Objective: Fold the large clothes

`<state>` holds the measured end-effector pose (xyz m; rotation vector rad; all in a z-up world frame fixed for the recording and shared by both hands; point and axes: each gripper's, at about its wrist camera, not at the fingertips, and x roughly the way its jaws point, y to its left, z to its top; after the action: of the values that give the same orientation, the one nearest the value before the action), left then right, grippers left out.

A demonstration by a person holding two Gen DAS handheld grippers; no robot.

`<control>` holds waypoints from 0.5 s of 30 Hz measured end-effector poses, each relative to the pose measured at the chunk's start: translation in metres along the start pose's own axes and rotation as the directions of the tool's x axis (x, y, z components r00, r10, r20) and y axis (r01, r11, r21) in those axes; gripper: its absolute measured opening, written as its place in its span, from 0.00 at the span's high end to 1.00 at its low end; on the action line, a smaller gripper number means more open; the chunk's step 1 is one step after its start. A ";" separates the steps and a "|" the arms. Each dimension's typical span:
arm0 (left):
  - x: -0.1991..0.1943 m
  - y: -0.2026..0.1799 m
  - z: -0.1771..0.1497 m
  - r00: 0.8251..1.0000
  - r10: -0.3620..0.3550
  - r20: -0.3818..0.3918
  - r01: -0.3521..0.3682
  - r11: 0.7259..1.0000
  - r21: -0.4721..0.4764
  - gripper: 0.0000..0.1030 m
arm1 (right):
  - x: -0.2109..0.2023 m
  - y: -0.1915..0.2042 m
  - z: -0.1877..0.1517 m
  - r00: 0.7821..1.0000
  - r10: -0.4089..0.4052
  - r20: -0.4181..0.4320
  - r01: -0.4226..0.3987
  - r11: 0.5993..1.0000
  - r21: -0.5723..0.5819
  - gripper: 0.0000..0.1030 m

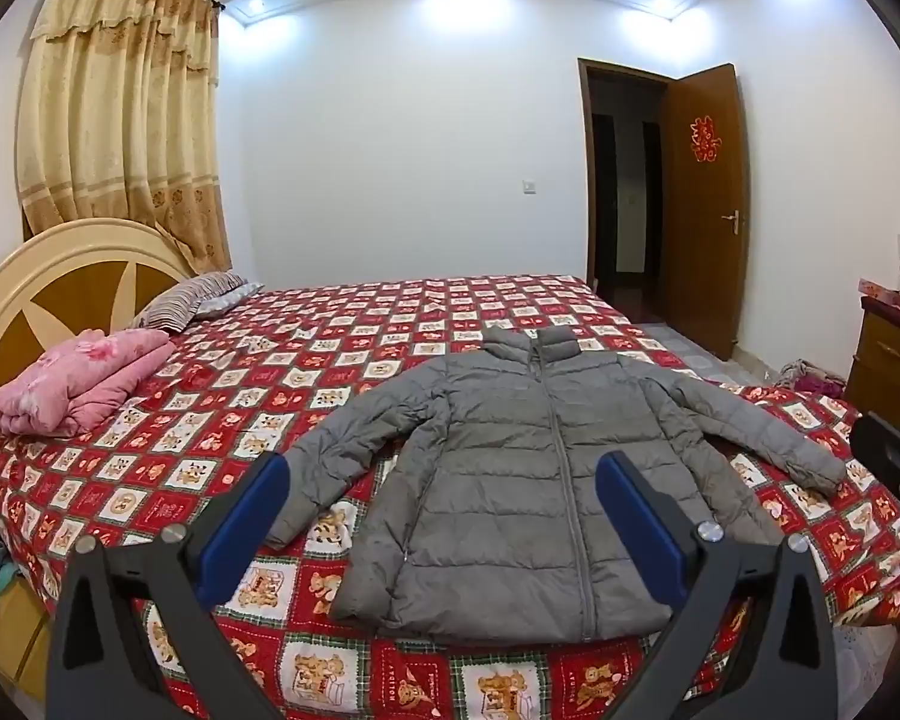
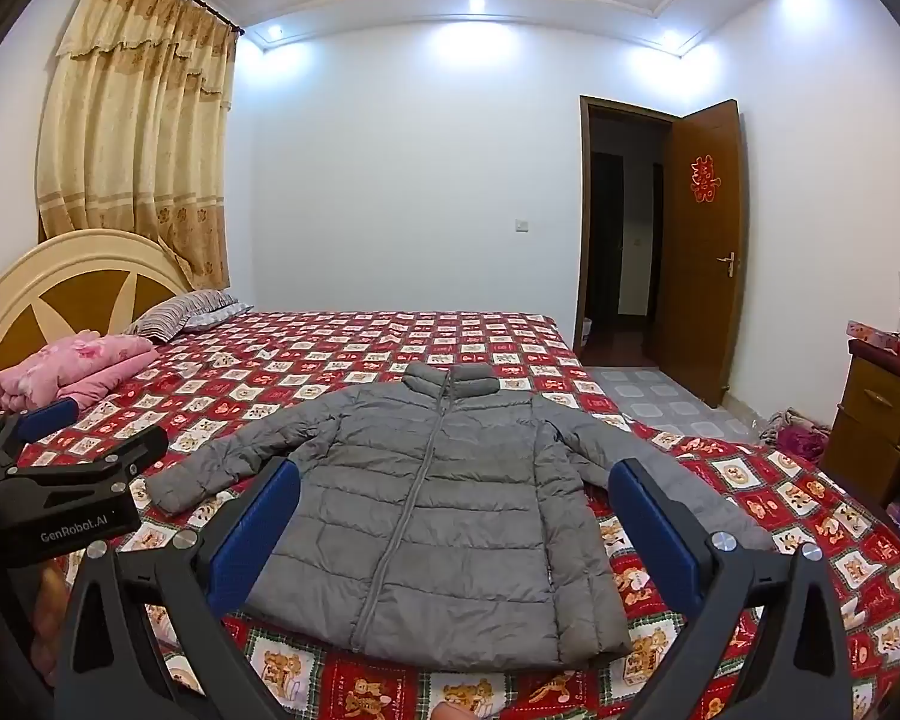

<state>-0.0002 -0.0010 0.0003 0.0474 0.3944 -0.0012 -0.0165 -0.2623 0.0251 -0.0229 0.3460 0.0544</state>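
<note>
Our left gripper (image 1: 441, 504) and right gripper (image 2: 453, 510) hover, fingers spread, empty. The jacket (image 1: 528, 480) lies flat mid-frame on the bed (image 1: 210, 420). We should pinch each sleeve near its cuff.

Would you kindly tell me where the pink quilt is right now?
In both wrist views, the folded pink quilt lies at far left on the bed, against the headboard, beside the striped pillow.

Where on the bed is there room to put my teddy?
Bare bedspread lies between the grey jacket collar and the far edge, and between the jacket and the pink blanket. The headboard corner, with the blanket and striped pillow, is crowded.
</note>
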 end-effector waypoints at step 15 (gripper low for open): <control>-0.002 0.003 -0.002 1.000 -0.006 0.012 0.006 1.000 -0.007 0.00 | -0.003 0.008 -0.008 1.000 0.005 0.003 -0.005 1.000 -0.005 0.01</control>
<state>-0.0028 0.0023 -0.0010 0.0396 0.3830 -0.0057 -0.0226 -0.2552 0.0191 -0.0271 0.3432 0.0608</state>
